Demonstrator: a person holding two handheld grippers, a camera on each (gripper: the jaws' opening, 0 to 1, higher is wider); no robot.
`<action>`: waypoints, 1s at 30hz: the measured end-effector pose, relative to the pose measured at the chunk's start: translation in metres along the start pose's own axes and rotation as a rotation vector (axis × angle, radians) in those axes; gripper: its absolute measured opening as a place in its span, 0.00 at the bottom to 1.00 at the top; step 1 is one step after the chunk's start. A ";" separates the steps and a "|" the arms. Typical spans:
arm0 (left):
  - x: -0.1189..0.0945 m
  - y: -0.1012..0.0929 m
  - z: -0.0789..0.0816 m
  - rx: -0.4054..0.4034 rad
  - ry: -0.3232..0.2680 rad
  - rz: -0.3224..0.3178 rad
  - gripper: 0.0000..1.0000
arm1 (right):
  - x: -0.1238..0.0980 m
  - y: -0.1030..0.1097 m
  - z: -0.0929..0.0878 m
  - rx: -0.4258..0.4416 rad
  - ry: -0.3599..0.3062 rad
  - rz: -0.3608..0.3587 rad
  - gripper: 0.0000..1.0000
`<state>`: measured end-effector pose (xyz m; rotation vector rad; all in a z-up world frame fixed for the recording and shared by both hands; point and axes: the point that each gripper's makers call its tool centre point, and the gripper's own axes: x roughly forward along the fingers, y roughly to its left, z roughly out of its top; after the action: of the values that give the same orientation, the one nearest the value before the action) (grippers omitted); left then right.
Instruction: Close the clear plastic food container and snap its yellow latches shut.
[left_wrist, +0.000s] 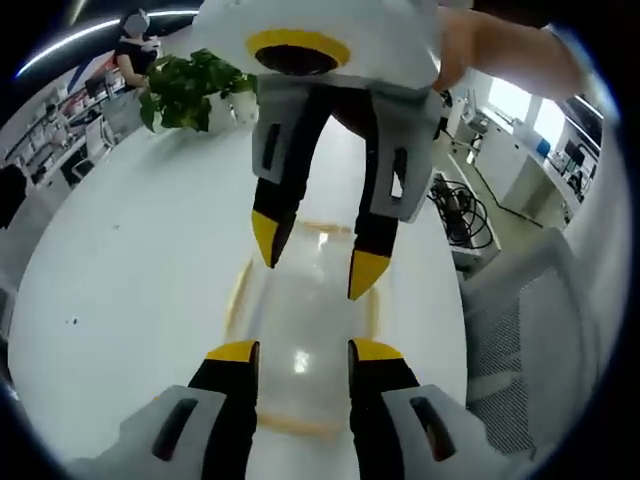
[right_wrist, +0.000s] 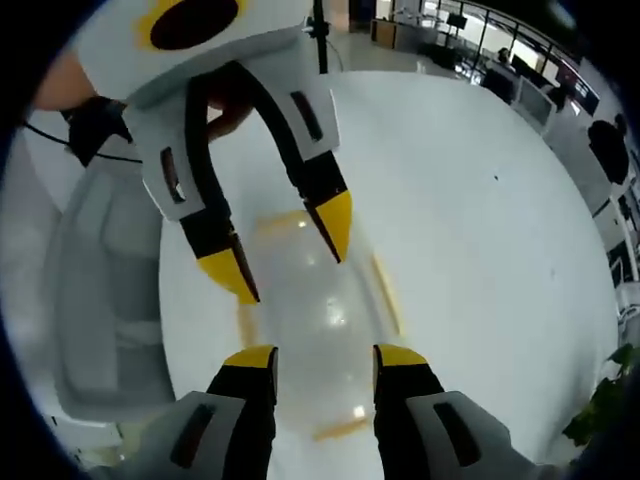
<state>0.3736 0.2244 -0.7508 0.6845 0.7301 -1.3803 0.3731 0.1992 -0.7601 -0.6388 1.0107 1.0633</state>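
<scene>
The clear plastic container (left_wrist: 300, 320) sits on the white table (left_wrist: 120, 280), with thin yellow latches (left_wrist: 238, 295) along its sides. My left gripper (left_wrist: 304, 352) hovers open over its near end. The right gripper (left_wrist: 316, 255) reaches in from the top of the left gripper view, open, with its yellow tips above the far end. In the right gripper view the container (right_wrist: 320, 310) lies between my open right gripper (right_wrist: 325, 358) and the open left gripper (right_wrist: 282, 248). A yellow latch (right_wrist: 388, 285) shows at its side. I cannot tell whether the latches are snapped down.
A potted green plant (left_wrist: 190, 90) stands at the table's far end, with a person (left_wrist: 135, 40) behind it. A grey mesh chair (left_wrist: 530, 320) stands beside the table near some cables (left_wrist: 462, 212). The chair (right_wrist: 100, 290) and plant (right_wrist: 605, 410) also appear in the right gripper view.
</scene>
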 end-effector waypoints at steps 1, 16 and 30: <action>0.001 0.000 0.000 -0.005 -0.003 0.003 0.34 | 0.000 0.000 0.001 0.001 -0.004 -0.001 0.37; 0.007 -0.007 -0.002 0.001 0.002 0.009 0.33 | 0.001 -0.004 0.012 0.008 -0.043 -0.007 0.36; 0.006 -0.020 0.004 0.040 -0.002 0.015 0.34 | 0.002 -0.010 0.020 -0.023 -0.046 -0.005 0.36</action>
<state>0.3540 0.2156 -0.7533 0.7183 0.6965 -1.3852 0.3900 0.2127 -0.7537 -0.6330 0.9579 1.0822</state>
